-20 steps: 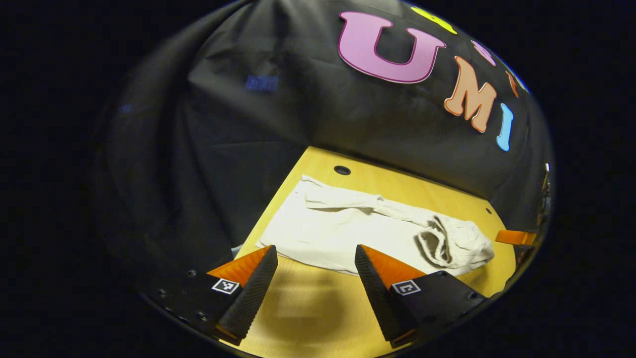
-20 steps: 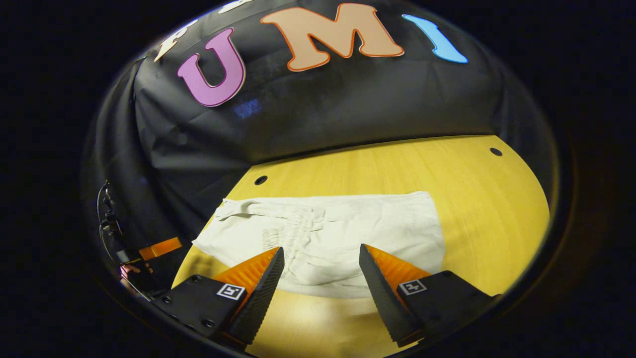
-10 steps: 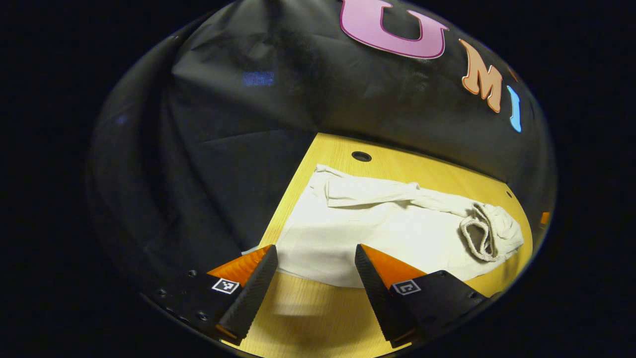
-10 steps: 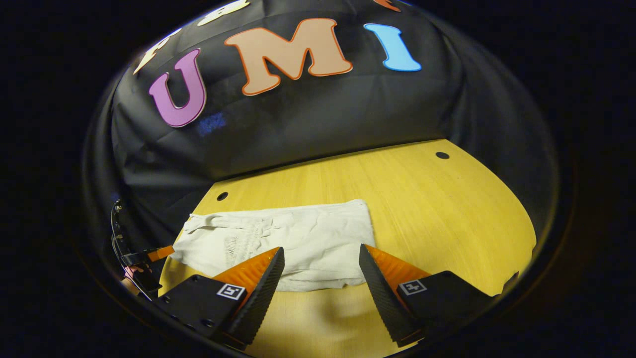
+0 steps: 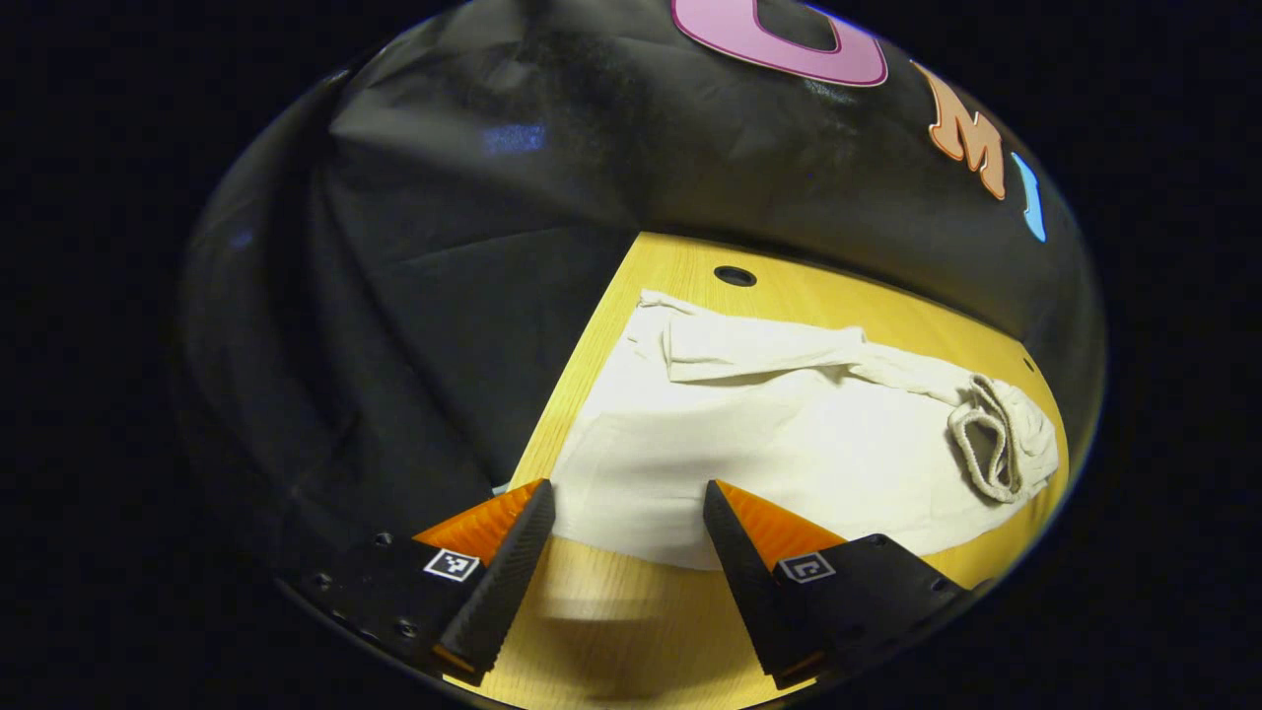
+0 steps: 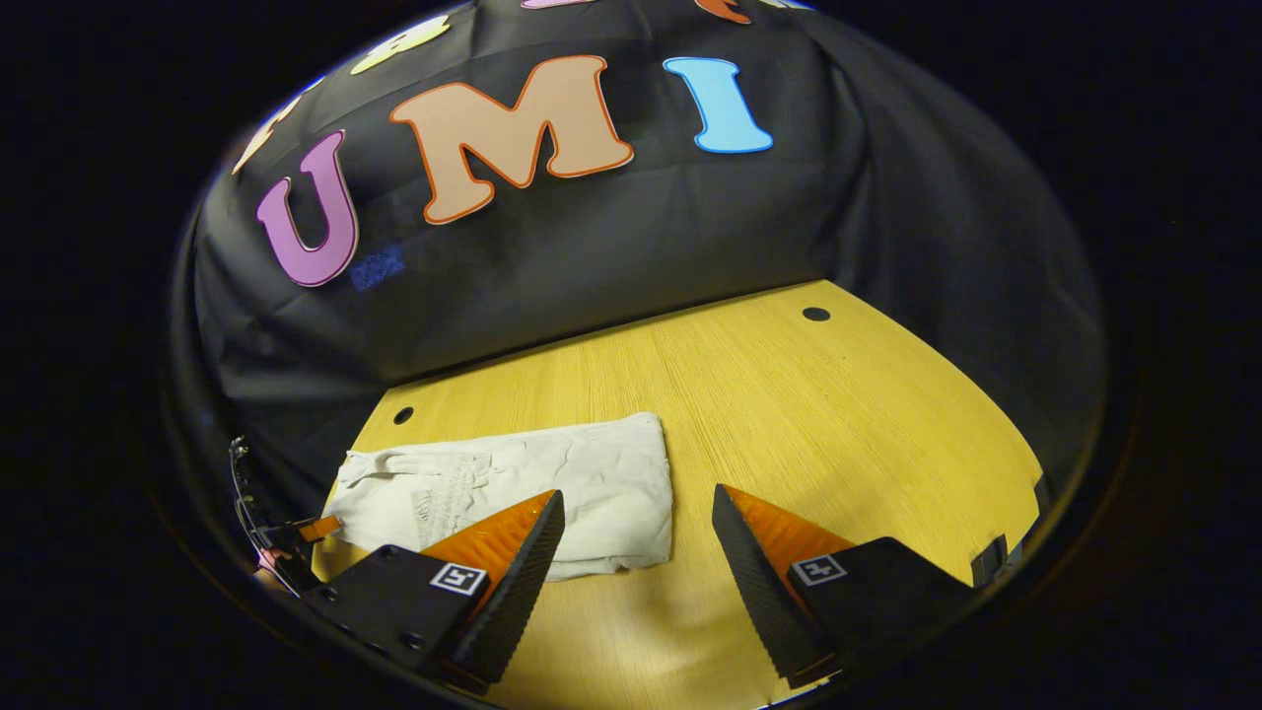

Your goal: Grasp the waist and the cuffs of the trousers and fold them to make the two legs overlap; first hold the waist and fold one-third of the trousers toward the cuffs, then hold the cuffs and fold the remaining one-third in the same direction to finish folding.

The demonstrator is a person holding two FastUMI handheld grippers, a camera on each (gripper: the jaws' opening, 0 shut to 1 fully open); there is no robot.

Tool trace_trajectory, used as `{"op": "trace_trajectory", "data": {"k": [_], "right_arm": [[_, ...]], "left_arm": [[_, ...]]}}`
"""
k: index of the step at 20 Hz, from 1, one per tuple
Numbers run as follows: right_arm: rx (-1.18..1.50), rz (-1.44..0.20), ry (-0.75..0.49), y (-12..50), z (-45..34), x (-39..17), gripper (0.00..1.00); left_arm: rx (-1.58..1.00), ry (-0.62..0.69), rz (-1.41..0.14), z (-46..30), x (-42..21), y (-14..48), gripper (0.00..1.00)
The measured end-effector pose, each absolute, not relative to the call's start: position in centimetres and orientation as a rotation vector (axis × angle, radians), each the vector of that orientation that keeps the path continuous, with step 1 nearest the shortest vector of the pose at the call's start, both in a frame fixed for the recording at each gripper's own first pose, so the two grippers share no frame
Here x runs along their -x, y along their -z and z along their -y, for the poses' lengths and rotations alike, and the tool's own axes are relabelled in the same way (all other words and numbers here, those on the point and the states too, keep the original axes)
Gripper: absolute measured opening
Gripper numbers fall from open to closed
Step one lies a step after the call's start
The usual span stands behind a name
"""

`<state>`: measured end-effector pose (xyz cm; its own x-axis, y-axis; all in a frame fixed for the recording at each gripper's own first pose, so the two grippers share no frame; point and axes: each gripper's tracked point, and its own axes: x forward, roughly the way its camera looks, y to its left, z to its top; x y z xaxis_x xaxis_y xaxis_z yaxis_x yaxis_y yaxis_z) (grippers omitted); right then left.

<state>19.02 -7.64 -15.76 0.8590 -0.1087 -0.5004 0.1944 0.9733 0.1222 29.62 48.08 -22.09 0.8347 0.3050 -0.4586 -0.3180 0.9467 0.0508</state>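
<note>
- Currently, the white trousers (image 5: 789,434) lie flat on the yellow wooden table (image 5: 631,611), filling the middle and right of the left gripper view.
- Their gathered waist (image 5: 996,444), with its ribbed band, sits at the right edge of that view.
- The left gripper (image 5: 628,498) hovers at the bottom centre, jaws wide apart and holding nothing, just at the near edge of the cloth.
- In the right gripper view the trousers (image 6: 532,483) lie at lower left.
- The right gripper (image 6: 637,503) is spread wide and empty above the table (image 6: 838,424).
</note>
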Motion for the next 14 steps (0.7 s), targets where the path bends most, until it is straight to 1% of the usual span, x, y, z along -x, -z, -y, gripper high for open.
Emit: {"op": "trace_trajectory", "data": {"k": [6, 9, 10, 11, 12, 13, 14], "right_arm": [[-0.15, -0.533, 0.154, 16.5, 7.2, -19.1, 0.96], [-0.142, -0.541, 0.154, 16.8, 7.3, -18.9, 0.96], [-0.141, -0.54, 0.155, 16.8, 7.4, -18.8, 0.91], [-0.139, -0.541, 0.155, 16.8, 7.5, -18.8, 0.91], [-0.137, -0.541, 0.155, 16.8, 7.6, -18.7, 0.91], [-0.136, -0.541, 0.157, 16.7, 7.7, -18.7, 0.96], [-0.137, -0.539, 0.158, 16.7, 7.7, -18.6, 0.96]], "left_arm": [[-0.02, -0.349, -0.473, -48.4, -29.9, 22.5, 0.94], [-0.016, -0.352, -0.465, -48.0, -30.1, 22.4, 0.9], [-0.021, -0.343, -0.468, -47.8, -30.2, 22.4, 0.83], [-0.023, -0.329, -0.472, -47.5, -30.4, 22.4, 0.81], [-0.021, -0.312, -0.477, -47.0, -30.6, 22.4, 0.72], [-0.022, -0.292, -0.478, -46.5, -30.8, 22.4, 0.61], [-0.019, -0.288, -0.482, -46.4, -30.9, 22.5, 0.44]]}}
